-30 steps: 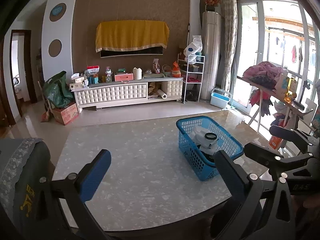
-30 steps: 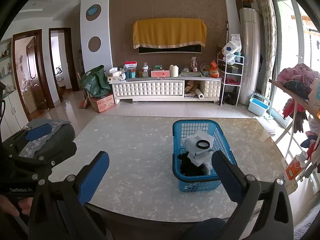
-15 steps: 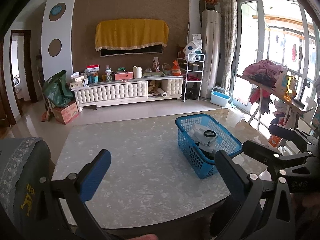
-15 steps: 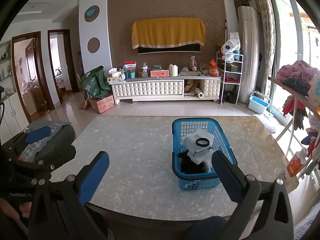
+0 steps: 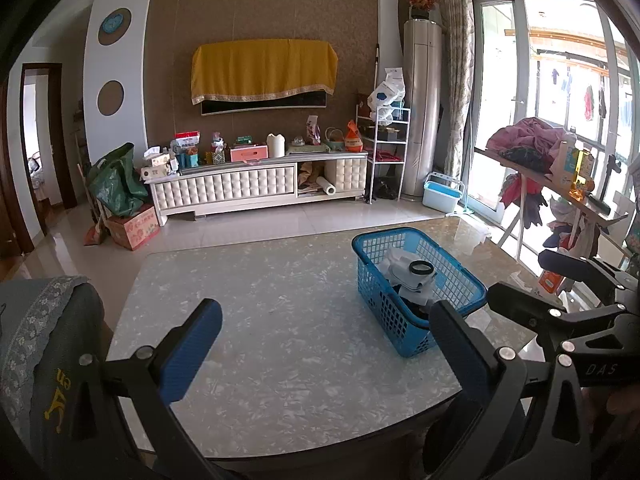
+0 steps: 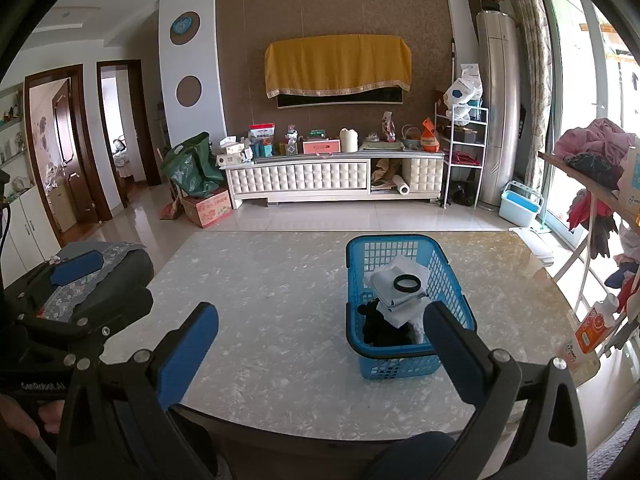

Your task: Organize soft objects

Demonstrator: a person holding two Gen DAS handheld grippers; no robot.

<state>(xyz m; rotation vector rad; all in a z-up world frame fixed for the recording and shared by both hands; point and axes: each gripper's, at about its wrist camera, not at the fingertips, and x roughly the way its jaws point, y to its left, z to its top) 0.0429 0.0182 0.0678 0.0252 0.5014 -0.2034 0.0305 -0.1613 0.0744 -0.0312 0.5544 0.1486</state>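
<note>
Here, two empty tools, left (image 5: 324, 340) and right (image 6: 320, 340), gape near one basket (image 6: 404, 356) holding one ring (image 6: 407, 283).

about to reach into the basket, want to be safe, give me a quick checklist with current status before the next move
1. left gripper open, holding nothing: ok
2. right gripper open, holding nothing: ok
3. blue basket upright on the table: ok
4. white cloth and black ring on top, reachable: ok
5. black item underneath, what it is: cannot tell
6. path from right gripper to basket free: ok
</note>
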